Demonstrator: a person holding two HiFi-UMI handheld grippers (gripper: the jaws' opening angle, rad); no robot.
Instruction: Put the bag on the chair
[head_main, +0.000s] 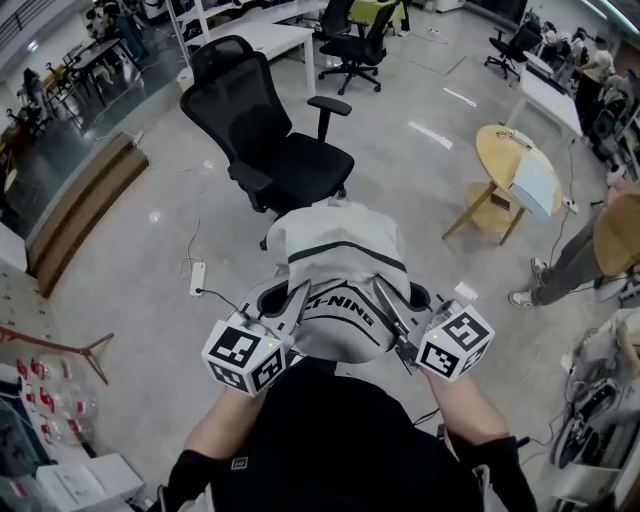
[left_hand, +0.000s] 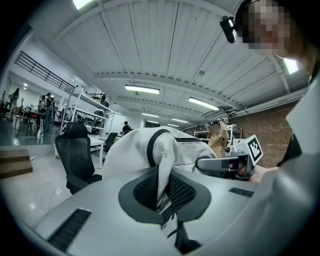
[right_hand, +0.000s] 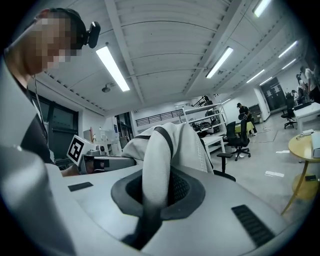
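**Bag held up by both straps, not on the chair yet**

Bag (head_main: 340, 270) is a light grey backpack with dark trim, and right now it's up in the air, hanging between the two grippers. The left gripper (head_main: 296, 292) has its jaws clamped shut on one strap (left_hand: 161, 176). In the left gripper view the pale strap runs straight down into the pinch, with the body of the bag bulging up just past the jaws. It's the same on the other side: the right gripper (head_main: 384, 298) has its jaws squeezed closed on the other strap (right_hand: 152, 175), with the bag sitting right beyond them. Both grippers are close together and nearly level, one on each side of the bag.

The chair (head_main: 275, 140) is a black mesh office chair with armrests. It stands on the floor (head_main: 130, 260) ahead of the jaws, slightly toward the left jaws' side, and the bag's far edge comes near its seat in the head view. I can't tell whether they touch.

Off past the right jaws there's a small round wooden tabletop (head_main: 515, 165), with a person (head_main: 585, 250) standing near it. A white power strip (head_main: 197, 278) lies on the floor out past the left jaws.
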